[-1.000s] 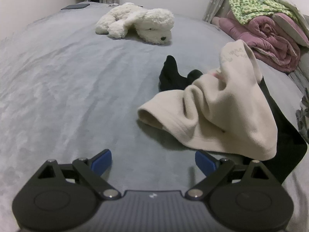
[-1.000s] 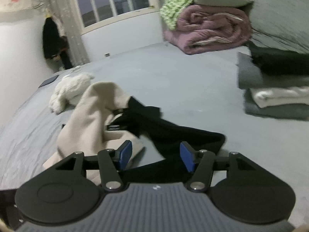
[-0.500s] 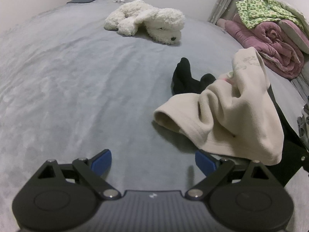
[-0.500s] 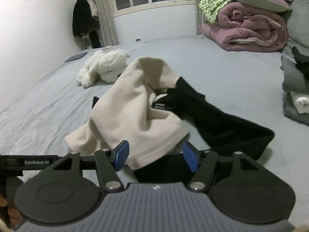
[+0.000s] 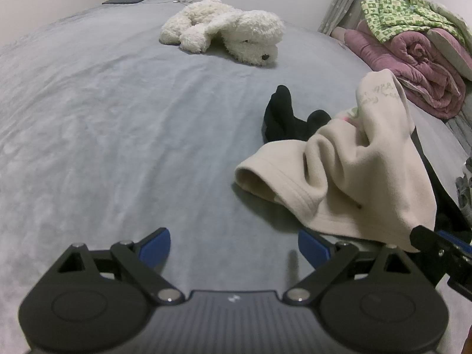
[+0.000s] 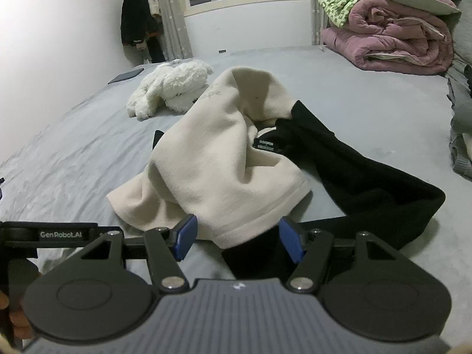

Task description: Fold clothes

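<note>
A crumpled cream fleece garment [image 5: 348,177] lies on the grey bed over a black garment [image 5: 289,121]. My left gripper [image 5: 234,247] stands open just left of the cream hem, with only bare bedsheet between its blue pads. In the right wrist view the cream garment [image 6: 218,153] covers part of the black garment [image 6: 368,183], which trails off to the right. My right gripper [image 6: 237,239] is open, and the cream hem lies between its pads without being pinched. The right gripper's tip [image 5: 442,250] shows at the right edge of the left wrist view.
A white plush toy [image 5: 230,35] lies farther back on the bed. Rolled pink quilts [image 6: 395,41] with a green blanket sit at the back right. A stack of folded clothes [image 6: 460,135] is at the right edge. A dark flat device [image 5: 125,0] lies at the far edge.
My right gripper has moved in and down toward the cream garment, so the hem now lies between its pads. Its tip has come into the left wrist view. The left gripper has barely shifted.
</note>
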### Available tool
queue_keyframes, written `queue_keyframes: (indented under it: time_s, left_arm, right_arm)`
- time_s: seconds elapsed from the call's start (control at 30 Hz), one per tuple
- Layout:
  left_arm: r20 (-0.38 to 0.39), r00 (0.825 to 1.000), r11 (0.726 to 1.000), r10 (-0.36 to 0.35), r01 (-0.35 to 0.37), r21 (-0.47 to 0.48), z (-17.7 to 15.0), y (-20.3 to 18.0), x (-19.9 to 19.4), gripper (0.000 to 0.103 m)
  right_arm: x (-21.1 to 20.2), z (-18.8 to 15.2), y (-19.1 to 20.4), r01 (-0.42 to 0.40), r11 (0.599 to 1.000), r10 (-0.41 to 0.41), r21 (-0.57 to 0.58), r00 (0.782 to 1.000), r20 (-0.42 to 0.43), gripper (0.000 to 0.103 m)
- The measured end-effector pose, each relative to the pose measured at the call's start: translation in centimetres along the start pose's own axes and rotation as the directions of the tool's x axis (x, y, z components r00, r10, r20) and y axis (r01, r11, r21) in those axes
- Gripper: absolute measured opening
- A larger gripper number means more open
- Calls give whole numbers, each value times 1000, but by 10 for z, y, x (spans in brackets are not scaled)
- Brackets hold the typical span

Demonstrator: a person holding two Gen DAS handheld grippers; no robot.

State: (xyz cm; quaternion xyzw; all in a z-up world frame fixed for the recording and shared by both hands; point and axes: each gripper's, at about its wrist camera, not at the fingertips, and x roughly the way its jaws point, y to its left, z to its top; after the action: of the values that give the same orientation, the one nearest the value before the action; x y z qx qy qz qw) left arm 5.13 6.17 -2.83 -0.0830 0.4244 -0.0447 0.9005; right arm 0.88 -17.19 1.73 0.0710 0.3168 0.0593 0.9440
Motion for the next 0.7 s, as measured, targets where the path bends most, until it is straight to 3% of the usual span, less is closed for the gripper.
queue_keyframes:
  time_s: [0.7]
  left_arm:
    - [-1,1000,1000,8,-8,7,0,-3,2,94]
  right_arm:
    - [3,-2,0,-1,1000,1,5,1000,1,66]
